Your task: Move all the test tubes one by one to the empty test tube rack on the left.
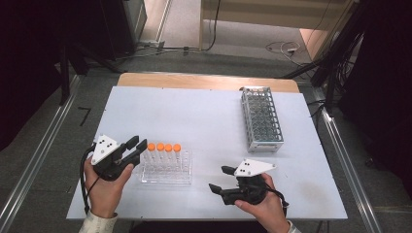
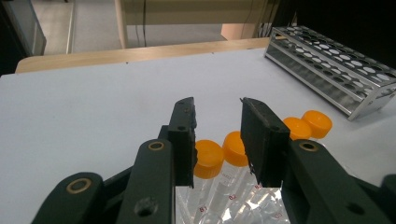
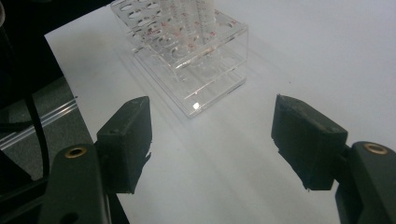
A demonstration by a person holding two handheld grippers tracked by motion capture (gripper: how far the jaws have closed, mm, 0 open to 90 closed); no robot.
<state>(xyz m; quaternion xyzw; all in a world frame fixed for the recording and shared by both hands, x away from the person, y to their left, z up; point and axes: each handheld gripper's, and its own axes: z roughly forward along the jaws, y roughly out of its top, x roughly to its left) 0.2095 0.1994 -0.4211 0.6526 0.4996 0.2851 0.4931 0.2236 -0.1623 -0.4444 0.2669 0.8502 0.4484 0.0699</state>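
In the high view, the left gripper (image 1: 138,144) is at the lower left of the frame, just beside the orange-capped tubes (image 1: 164,147) in the clear rack (image 1: 166,175). Its jaws have a narrow gap and nothing is between them. The right gripper (image 1: 220,178), at the lower right, stands wide and holds nothing. The metal rack (image 1: 261,119) is at the upper right of the table (image 1: 194,107).

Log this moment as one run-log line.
left gripper: open, empty, beside orange-capped tubes | right gripper: open, empty | clear rack: four tubes | metal rack: empty
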